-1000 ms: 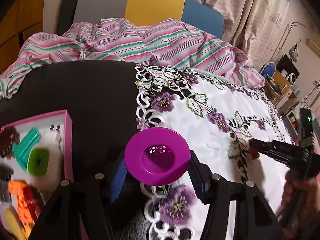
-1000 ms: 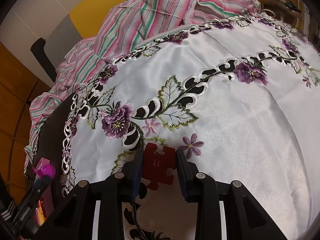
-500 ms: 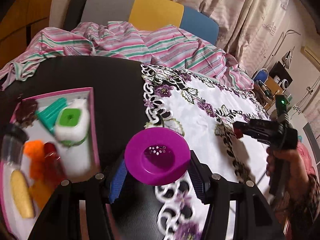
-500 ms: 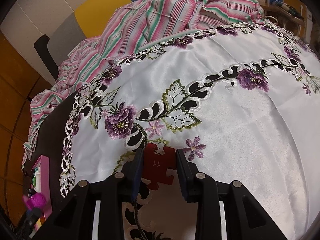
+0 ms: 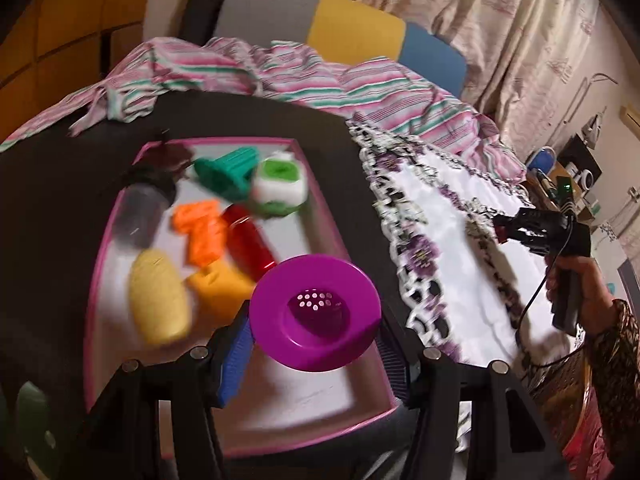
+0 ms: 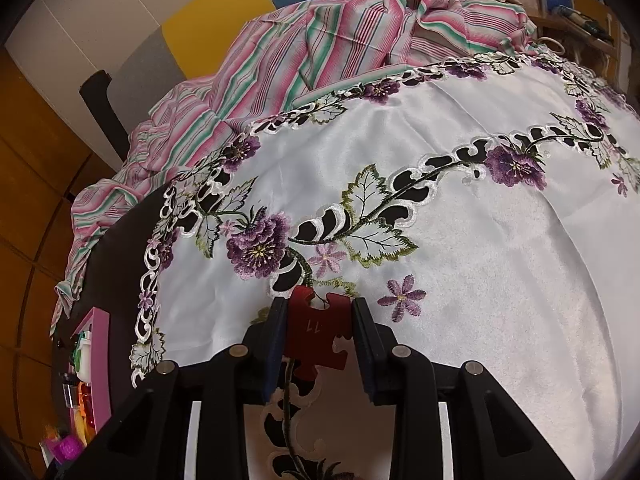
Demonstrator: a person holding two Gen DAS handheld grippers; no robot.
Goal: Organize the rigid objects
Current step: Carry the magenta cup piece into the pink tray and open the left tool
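My left gripper point(image 5: 316, 344) is shut on a purple perforated strainer dish point(image 5: 315, 317), held above the near part of a pink-rimmed tray point(image 5: 320, 196). The tray holds a green-and-white box point(image 5: 280, 184), a teal piece point(image 5: 228, 170), orange pieces point(image 5: 202, 232), a red cylinder point(image 5: 250, 244), a yellow oval point(image 5: 158, 298) and a clear jar point(image 5: 140, 210). My right gripper point(image 6: 320, 330) is shut on a dark red puzzle piece point(image 6: 316, 330) above the white embroidered cloth point(image 6: 480, 260); it also shows in the left wrist view point(image 5: 500, 226).
The tray sits on a black table point(image 5: 60, 208). The embroidered cloth point(image 5: 452, 248) covers its right side. A striped pink-green fabric point(image 5: 280, 76) lies bunched at the far edge. A colour-block chair back point(image 5: 352, 28) stands behind. The tray's edge shows at far left in the right wrist view point(image 6: 98, 356).
My left gripper has swung left with the strainer dish and is now over the tray. My right gripper still holds the puzzle piece and has drifted slightly over the cloth.
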